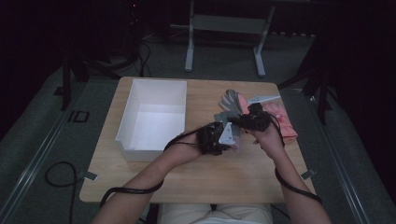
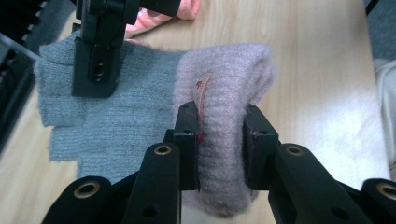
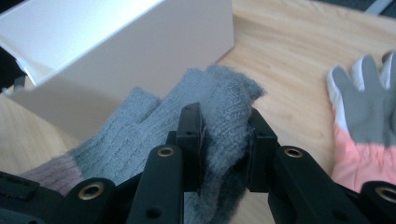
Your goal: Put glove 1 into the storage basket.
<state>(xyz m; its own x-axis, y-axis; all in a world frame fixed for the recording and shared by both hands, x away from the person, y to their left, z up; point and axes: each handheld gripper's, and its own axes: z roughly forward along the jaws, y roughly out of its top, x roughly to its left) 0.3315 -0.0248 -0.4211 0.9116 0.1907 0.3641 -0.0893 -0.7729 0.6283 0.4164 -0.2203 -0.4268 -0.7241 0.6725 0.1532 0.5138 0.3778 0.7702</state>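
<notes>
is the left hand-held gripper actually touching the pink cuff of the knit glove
Touching. The left gripper view shows the left hand-held gripper with both black jaws pressed into the pink cuff, the knit bulging between and above them.

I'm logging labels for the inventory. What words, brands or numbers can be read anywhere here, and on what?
None can be read.
Knit glove, at its pinkish cuff: a small red mark, no letters to make out.
White bin: plain.
Work glove: no print visible.
</notes>
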